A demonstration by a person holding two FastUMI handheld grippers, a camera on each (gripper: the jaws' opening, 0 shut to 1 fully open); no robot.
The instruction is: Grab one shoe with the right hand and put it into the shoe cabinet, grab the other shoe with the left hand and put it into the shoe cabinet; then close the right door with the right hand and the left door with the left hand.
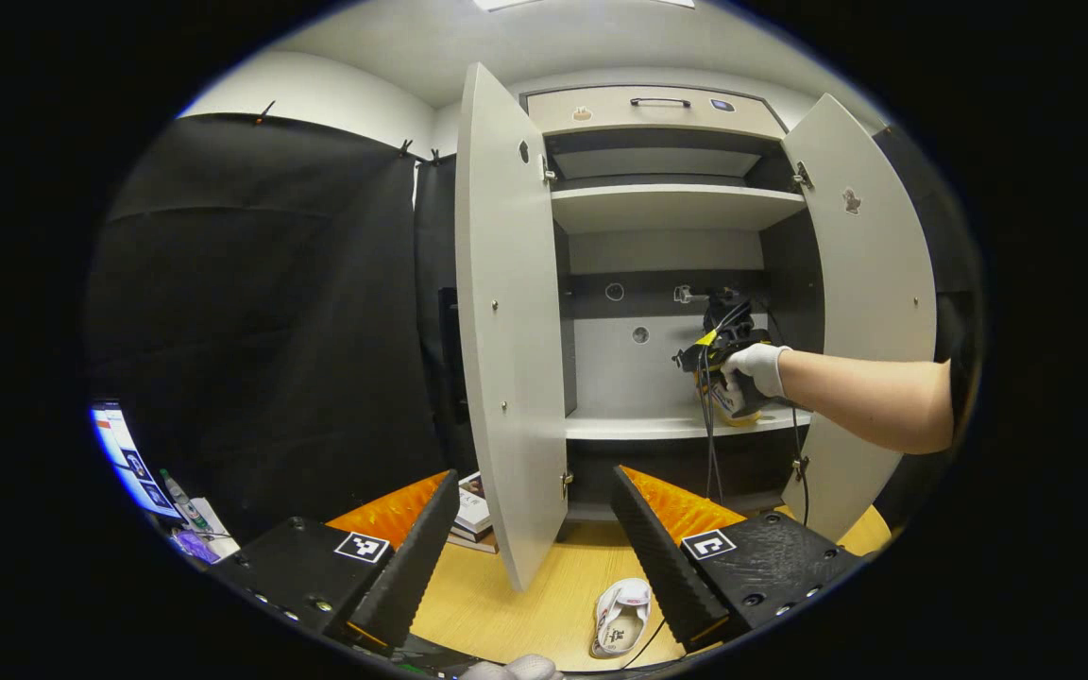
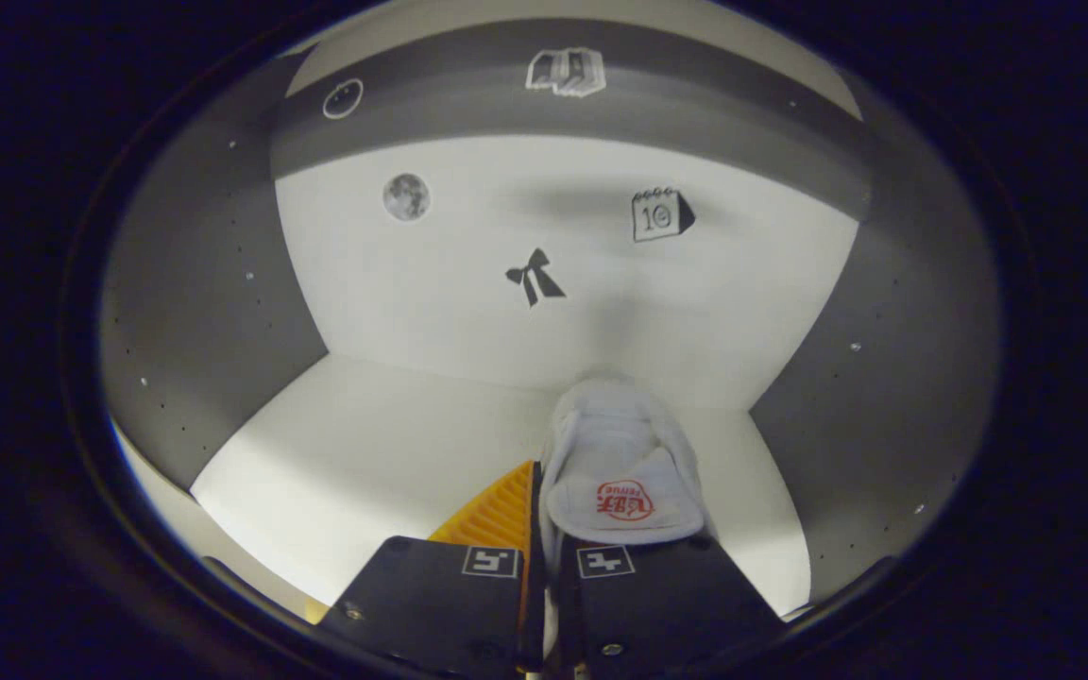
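The left gripper point(image 1: 530, 557) has its fingers spread wide and holds nothing. Just past its left finger stands the left door point(image 1: 506, 331), swung open. Low down between the two fingers, nearer the right one, a white shoe point(image 1: 621, 616) lies on the wood floor point(image 1: 506, 604) — this one waits for the left hand. Beyond the right finger is the cabinet point(image 1: 667, 312), and a gloved hand point(image 1: 756, 370) holds the right gripper point(image 1: 719, 354) inside it, over the lower shelf point(image 1: 657, 425). The right door point(image 1: 870, 312) stands open past that arm. In the right gripper view, the right gripper point(image 2: 536, 529) has its fingers pressed close, pinching the heel of the other shoe point(image 2: 621, 463). That shoe pokes out ahead of the fingers, toward the back wall point(image 2: 525, 246), with the white shelf point(image 2: 365, 453) under it. I cannot tell if the sole touches the shelf yet. If the fingers let go while the shoe hangs in the air, it could drop and tip on its side. If it lands too near the front edge, the right door may bump it later — so it should go deep and flat.
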